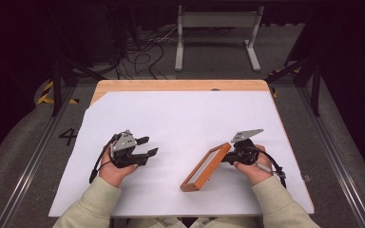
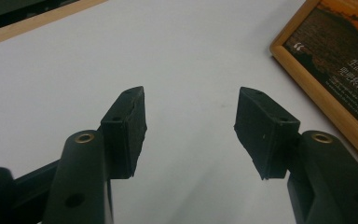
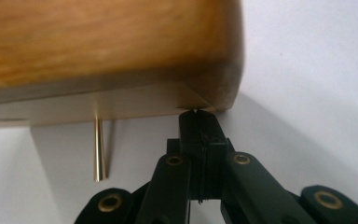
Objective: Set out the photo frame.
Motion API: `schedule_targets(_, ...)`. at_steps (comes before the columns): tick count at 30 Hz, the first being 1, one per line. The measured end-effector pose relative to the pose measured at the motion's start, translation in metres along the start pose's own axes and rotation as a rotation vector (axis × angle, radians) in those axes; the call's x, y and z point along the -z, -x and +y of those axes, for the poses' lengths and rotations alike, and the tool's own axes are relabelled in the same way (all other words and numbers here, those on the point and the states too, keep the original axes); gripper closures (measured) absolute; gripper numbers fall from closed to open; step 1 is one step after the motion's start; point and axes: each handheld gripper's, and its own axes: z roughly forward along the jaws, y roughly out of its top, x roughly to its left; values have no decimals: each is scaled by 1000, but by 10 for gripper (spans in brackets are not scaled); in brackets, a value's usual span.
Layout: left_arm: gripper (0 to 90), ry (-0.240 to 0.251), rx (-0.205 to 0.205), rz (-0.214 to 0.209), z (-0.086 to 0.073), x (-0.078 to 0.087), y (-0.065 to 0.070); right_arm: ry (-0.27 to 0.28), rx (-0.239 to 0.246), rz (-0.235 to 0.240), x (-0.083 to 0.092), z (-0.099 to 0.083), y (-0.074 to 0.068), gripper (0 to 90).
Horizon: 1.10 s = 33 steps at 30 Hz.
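**A:** So what's each gripper doing?

**B:** The right gripper (image 1: 228,156) has its jaws pinched together on the corner of the wooden picture frame (image 1: 205,167) — the frame is tilted up on the white sheet (image 1: 180,118), at the right of the tabletop (image 1: 180,85).

**A:** And the left gripper (image 1: 147,146)?

**B:** Jaws spread wide, nothing between them, well left of the frame. Beyond the tabletop — a metal stand (image 1: 217,33) on the floor.
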Motion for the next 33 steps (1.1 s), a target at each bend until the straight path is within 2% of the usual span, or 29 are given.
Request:
schedule_targets(8, 434, -6, -5, 2, -1, 0, 0, 17, 7, 2, -10, 14, 3, 900)
schedule_targets(17, 434, -8, -8, 2, -1, 0, -1, 9, 28, 17, -27, 32, 4, 900)
schedule_targets(28, 434, -5, 2, 1, -2, 0, -1, -4, 96, 55, -53, 59, -6, 900)
schedule_targets(33, 434, -2, -2, 3, -2, 1, -2, -7, 127, 64, -57, 64, -10, 900)
